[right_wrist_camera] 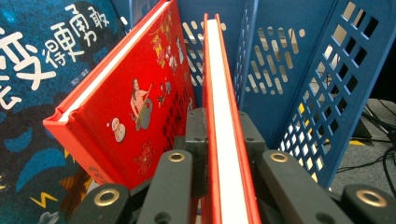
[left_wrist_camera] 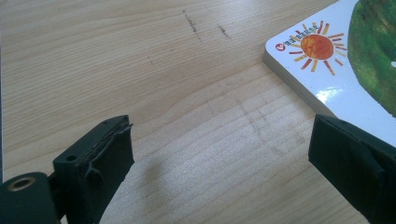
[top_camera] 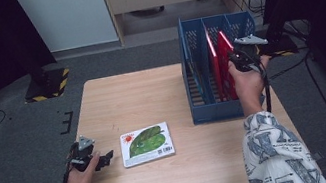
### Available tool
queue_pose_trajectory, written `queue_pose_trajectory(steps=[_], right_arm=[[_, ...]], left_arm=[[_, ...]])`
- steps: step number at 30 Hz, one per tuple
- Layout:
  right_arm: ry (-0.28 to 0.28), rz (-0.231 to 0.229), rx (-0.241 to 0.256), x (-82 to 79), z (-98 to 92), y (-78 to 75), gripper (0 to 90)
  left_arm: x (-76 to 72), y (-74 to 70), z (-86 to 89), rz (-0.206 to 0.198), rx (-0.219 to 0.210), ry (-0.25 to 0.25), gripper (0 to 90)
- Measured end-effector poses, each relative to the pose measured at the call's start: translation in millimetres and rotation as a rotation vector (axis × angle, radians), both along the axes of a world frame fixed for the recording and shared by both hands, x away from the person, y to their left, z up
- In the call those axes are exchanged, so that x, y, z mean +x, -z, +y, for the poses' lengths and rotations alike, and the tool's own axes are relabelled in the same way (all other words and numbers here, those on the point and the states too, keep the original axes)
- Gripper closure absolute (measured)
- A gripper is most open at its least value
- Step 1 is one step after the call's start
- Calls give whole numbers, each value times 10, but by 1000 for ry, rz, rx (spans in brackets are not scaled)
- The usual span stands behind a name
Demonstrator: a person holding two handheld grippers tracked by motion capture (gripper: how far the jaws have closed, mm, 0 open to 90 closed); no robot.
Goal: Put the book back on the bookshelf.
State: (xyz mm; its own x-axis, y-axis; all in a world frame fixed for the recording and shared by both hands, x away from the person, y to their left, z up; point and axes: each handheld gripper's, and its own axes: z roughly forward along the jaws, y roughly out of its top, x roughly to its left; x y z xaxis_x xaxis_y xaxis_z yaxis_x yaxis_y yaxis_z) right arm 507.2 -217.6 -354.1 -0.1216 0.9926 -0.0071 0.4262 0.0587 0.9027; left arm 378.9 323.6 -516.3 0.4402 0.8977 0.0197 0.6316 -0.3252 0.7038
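A white book with a green leaf and an orange sun lies flat near the table's front; its corner shows in the left gripper view. Just left of it my left gripper rests low over the wood, jaws wide apart and empty. In the blue file rack stand two red books. My right gripper is shut on the upper edge of the right-hand red book, which stands upright in the rack. The other red book leans beside it, against a dark blue book.
The rack has perforated blue dividers and fills the table's right rear. Bare wood spans the table's middle and back left. Dark carpet, cables and a yellow-black striped stand base surround the table.
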Motion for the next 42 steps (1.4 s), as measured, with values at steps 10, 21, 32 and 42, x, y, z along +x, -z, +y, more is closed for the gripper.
queue_pose_trajectory(steps=[10, 21, 32, 42], right_arm=[[11, -8, -11, 82, 36, -3, 797], [18, -14, -11, 149, 54, 8, 797], [24, -22, -3, 220, 41, -24, 797], [24, -25, -22, 315, 98, -35, 797]], left_arm=[[1, 1, 9, -2, -2, -3, 57], [4, 1, 10, -4, -2, -4, 57], [3, 2, 4, -4, -2, -5, 57], [6, 2, 4, -5, 1, -4, 57]])
